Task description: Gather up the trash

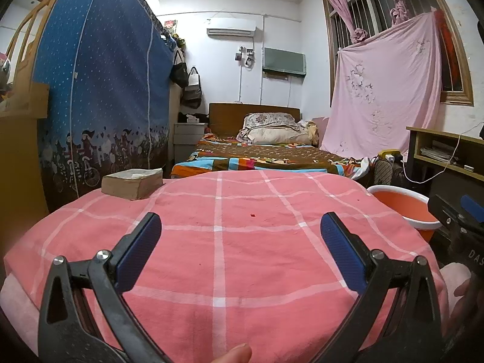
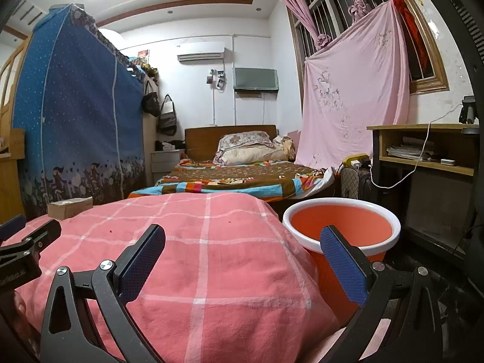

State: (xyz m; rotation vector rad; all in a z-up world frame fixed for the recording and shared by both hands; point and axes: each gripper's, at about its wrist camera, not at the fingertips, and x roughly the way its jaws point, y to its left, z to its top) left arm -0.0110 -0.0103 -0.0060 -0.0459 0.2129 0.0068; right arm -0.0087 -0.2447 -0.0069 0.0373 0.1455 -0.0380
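Note:
An orange bucket with a white rim (image 2: 341,227) stands on the floor at the right edge of the pink checked cloth surface (image 2: 196,257); it also shows in the left wrist view (image 1: 402,205). Its inside looks empty. My left gripper (image 1: 240,248) is open and empty above the pink checked cloth (image 1: 227,242). My right gripper (image 2: 242,260) is open and empty over the cloth's right edge, its right finger in front of the bucket. A tiny red speck (image 1: 253,214) lies on the cloth. No other trash shows.
A thick worn book (image 1: 133,183) lies at the cloth's far left corner, also seen in the right wrist view (image 2: 70,207). A bed (image 1: 266,157) lies beyond, a blue fabric wardrobe (image 1: 99,96) to the left, a wooden desk (image 2: 429,151) with cables to the right.

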